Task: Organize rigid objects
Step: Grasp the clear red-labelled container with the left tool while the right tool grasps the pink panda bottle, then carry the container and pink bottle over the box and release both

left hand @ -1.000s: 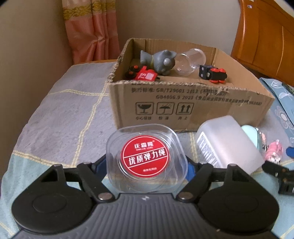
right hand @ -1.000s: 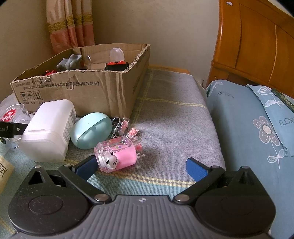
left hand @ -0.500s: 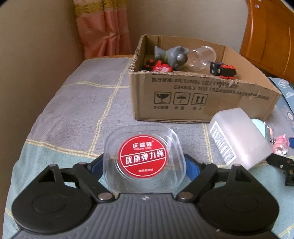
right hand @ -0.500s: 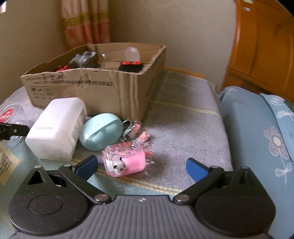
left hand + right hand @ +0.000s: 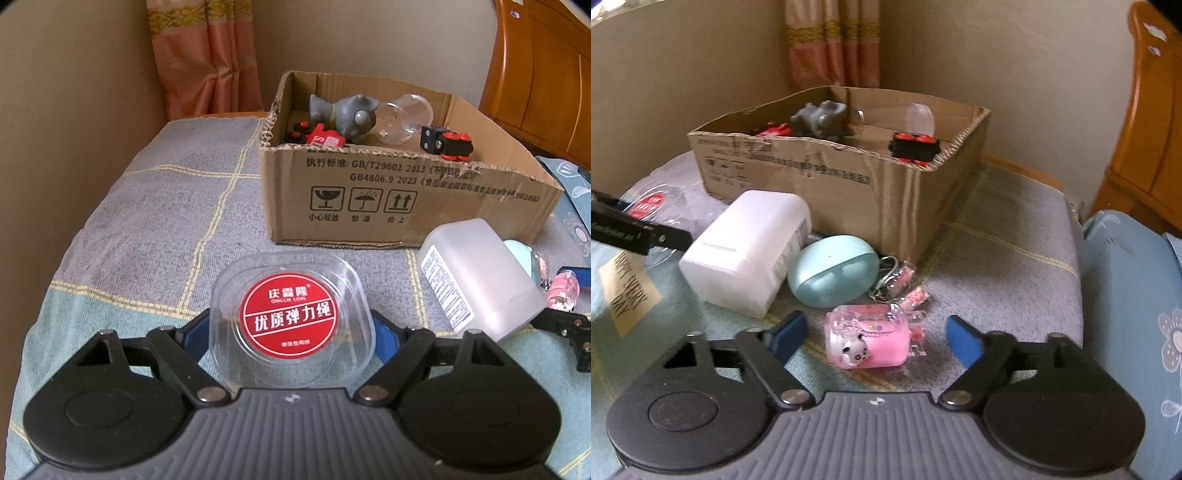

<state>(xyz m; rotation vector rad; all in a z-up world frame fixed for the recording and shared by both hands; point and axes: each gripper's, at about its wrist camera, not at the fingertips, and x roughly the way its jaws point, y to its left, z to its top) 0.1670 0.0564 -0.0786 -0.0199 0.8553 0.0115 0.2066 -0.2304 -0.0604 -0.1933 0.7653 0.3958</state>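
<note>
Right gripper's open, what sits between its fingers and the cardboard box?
In the right wrist view: the pink panda bottle nearest the right gripper, then beaded keychains and teal case before the cardboard box.

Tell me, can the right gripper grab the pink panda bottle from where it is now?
Probably yes. The right gripper is open, and the pink panda bottle lies on its side right between the blue fingers, with nothing in front of it.

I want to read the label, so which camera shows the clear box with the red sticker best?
The left wrist view: the clear box sits shut between the left gripper fingers, sticker facing the lens. The right wrist view shows only a blurred sliver at its left edge.
</note>
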